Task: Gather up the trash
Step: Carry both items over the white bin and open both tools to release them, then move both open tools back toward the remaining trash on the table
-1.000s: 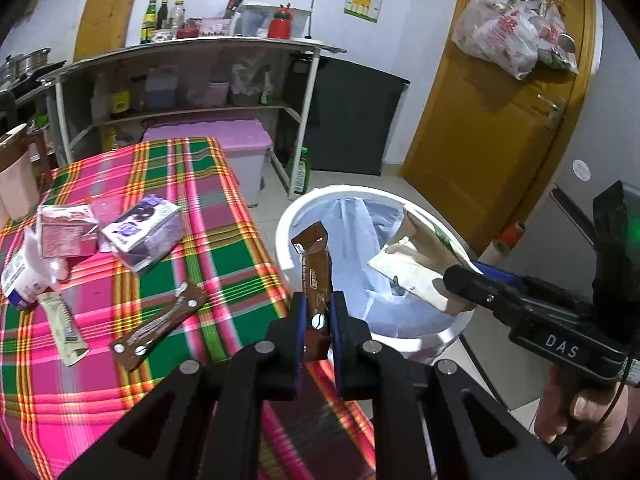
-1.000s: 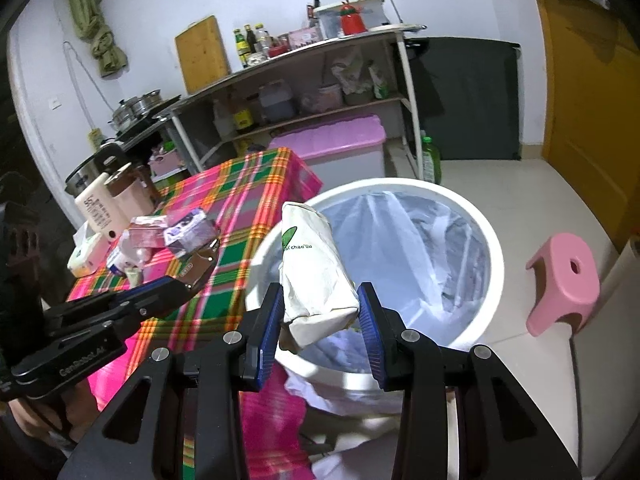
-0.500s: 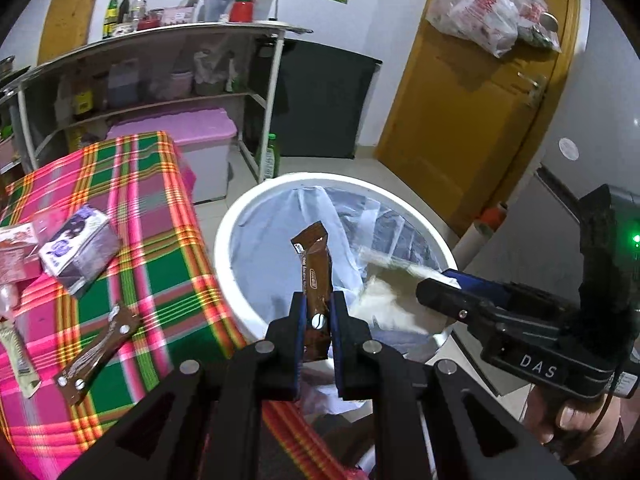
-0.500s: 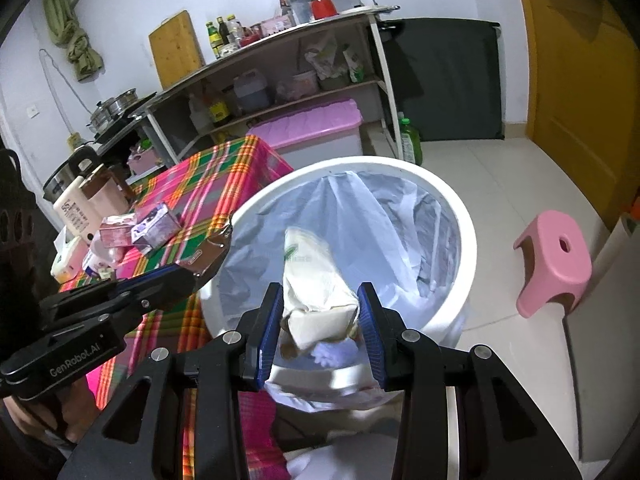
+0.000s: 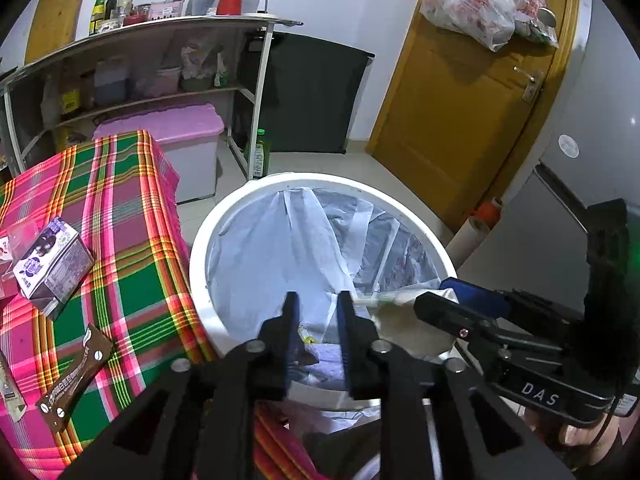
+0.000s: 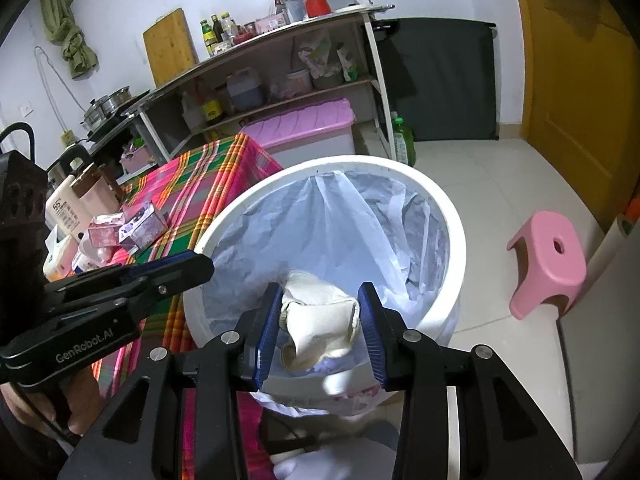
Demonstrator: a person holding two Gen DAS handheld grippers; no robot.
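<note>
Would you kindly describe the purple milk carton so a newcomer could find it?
Start at the pink-and-green plaid tablecloth beside the white bin. The small purple milk carton lies tipped near the cloth's left side; unlike the flat brown sachet nearer the camera, it is boxy.

White bin (image 5: 200, 248) showing glossy plastic, liner (image 6: 340, 216) reading thin crinkled film, tablecloth (image 5: 120, 200) appearing woven cloth, cream bag (image 6: 320, 320) looking matt paper, stool (image 6: 548, 256) showing smooth plastic.

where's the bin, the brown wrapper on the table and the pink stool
bin (image 5: 208, 232), left wrist view, left part of its white rim
brown wrapper (image 5: 76, 376), left wrist view, middle of the packet
pink stool (image 6: 548, 256), right wrist view, seat top
</note>
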